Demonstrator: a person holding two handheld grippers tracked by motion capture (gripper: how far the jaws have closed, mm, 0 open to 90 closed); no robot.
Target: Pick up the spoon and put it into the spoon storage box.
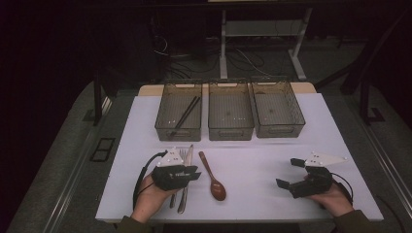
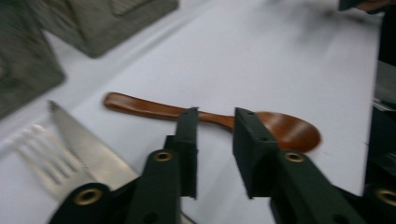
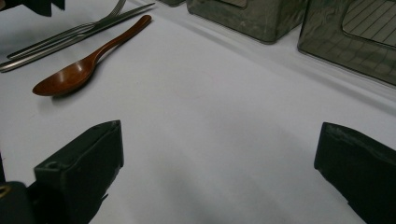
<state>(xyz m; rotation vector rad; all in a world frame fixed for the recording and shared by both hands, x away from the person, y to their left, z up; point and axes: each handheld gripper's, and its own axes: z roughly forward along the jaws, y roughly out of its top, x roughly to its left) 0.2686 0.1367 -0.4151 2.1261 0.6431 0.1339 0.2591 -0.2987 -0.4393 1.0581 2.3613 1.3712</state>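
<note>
Wooden spoon (image 1: pixel 214 177) lies flat on the white table (image 1: pixel 252 145), its bowl toward the person and its thin handle pointing at the three grey bins (image 1: pixel 231 114) at the far side. From the high view you can see the whole row of bins, and two dark chopsticks (image 1: pixel 184 116) lie in the bin farthest left of the spoon — the gripper views show just the bin walls. A fork (image 1: pixel 180 158) and a knife (image 1: pixel 188 155) lie just left of the spoon, side by side. The left gripper (image 1: pixel 193 174) sits over their handles, right beside the spoon. In the left gripper view (image 2: pixel 215 116) you look along its two black fingers (image 2: pixel 184 140), and the spoon lies across just past their tips, with its neck in line with the small gap between them. The fingers stand close together but are not pressed shut, and nothing is pinched between them; they do not touch the spoon as far as I can tell. The right gripper (image 1: pixel 286 172) rests well to the right of the spoon, held in the person's right hand (image 1: pixel 335 199). In the right gripper view its fingers (image 3: pixel 84 163) are spread wide with bare table between them — the spoon (image 3: pixel 74 72) lies far off to the upper left.
</note>
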